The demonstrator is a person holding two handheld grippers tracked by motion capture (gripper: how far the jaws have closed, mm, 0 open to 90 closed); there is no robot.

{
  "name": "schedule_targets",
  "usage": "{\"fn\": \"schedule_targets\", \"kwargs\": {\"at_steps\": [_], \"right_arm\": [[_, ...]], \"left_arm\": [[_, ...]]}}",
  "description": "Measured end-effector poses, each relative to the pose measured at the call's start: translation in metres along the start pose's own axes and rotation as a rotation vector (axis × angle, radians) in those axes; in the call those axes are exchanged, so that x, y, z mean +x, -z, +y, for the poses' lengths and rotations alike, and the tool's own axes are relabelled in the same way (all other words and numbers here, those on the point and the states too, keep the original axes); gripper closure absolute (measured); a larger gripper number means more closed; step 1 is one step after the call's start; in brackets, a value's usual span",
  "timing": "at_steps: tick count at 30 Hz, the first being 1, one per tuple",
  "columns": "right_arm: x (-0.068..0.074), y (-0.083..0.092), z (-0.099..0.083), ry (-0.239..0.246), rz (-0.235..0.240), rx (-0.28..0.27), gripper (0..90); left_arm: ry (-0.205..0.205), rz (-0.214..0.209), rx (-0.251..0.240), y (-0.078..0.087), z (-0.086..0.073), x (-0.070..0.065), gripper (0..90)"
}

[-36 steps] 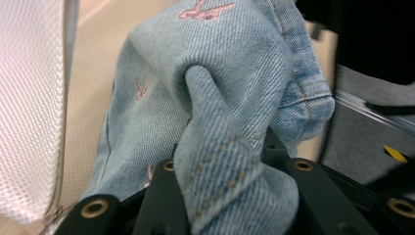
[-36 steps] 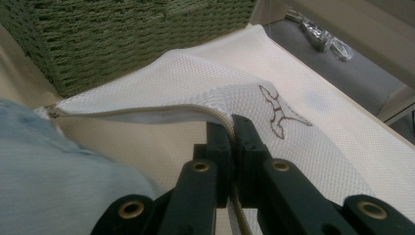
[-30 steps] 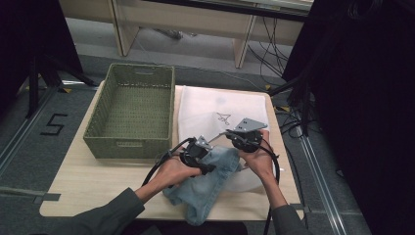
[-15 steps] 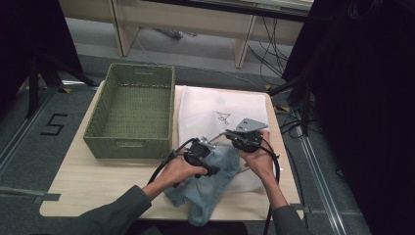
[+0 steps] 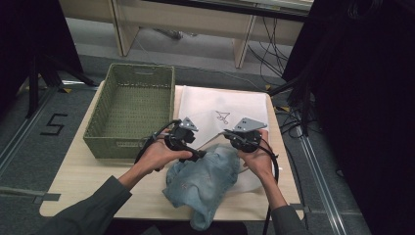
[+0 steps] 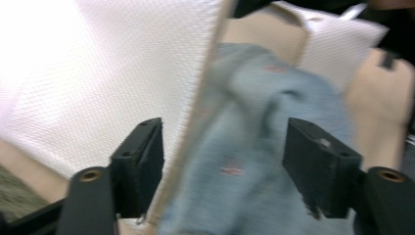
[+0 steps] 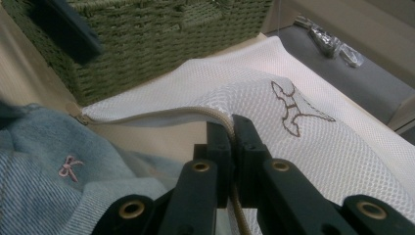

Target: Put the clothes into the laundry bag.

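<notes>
Basket (image 5: 129, 112) is our landmark: green wicker, sitting at the table's (image 5: 73, 181) left, nothing visible inside. Just right of it lies the white mesh laundry bag (image 5: 222, 105), flat apart from the near edge, which is lifted.

Left gripper (image 5: 198, 154) sits off the basket's near-right corner, a bit closer to us than half a second ago. In the left gripper view we see its jaws spread wide, gripping nothing, straddling the bag's zipper edge (image 6: 195, 112) with the blue denim garment (image 6: 264, 142) under the right jaw. So it's released, lining up for a grab on the denim, we'd guess.

Denim garment (image 5: 205, 181) is bunched on the table right of and nearer than the basket, top end at the bag's mouth, barely moved.

Right gripper (image 7: 230, 134), farthest right of the basket, is clenched on the bag's zipper hem, holding the mouth up and open. No change there.

Our read: bag held open, denim about to go in; none inside yet.
</notes>
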State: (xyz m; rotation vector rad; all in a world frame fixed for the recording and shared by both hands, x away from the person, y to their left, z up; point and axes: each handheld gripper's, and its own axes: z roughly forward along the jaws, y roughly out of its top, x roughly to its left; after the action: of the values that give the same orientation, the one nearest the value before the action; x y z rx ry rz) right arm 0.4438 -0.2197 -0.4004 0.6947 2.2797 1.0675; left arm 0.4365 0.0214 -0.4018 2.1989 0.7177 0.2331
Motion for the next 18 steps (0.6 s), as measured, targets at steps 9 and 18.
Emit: {"fn": "schedule_targets", "kwargs": {"at_steps": [9,18], "right_arm": [[0.003,0.001,0.001,-0.006,0.009,0.001,88.0],[0.009,0.001,-0.003,0.006,0.031,0.007,86.5]], "left_arm": [[-0.102,0.101,0.005,-0.047,-0.003,0.002,57.5],[-0.184,0.131,-0.037,-0.039,-0.010,0.007,86.2]]}}
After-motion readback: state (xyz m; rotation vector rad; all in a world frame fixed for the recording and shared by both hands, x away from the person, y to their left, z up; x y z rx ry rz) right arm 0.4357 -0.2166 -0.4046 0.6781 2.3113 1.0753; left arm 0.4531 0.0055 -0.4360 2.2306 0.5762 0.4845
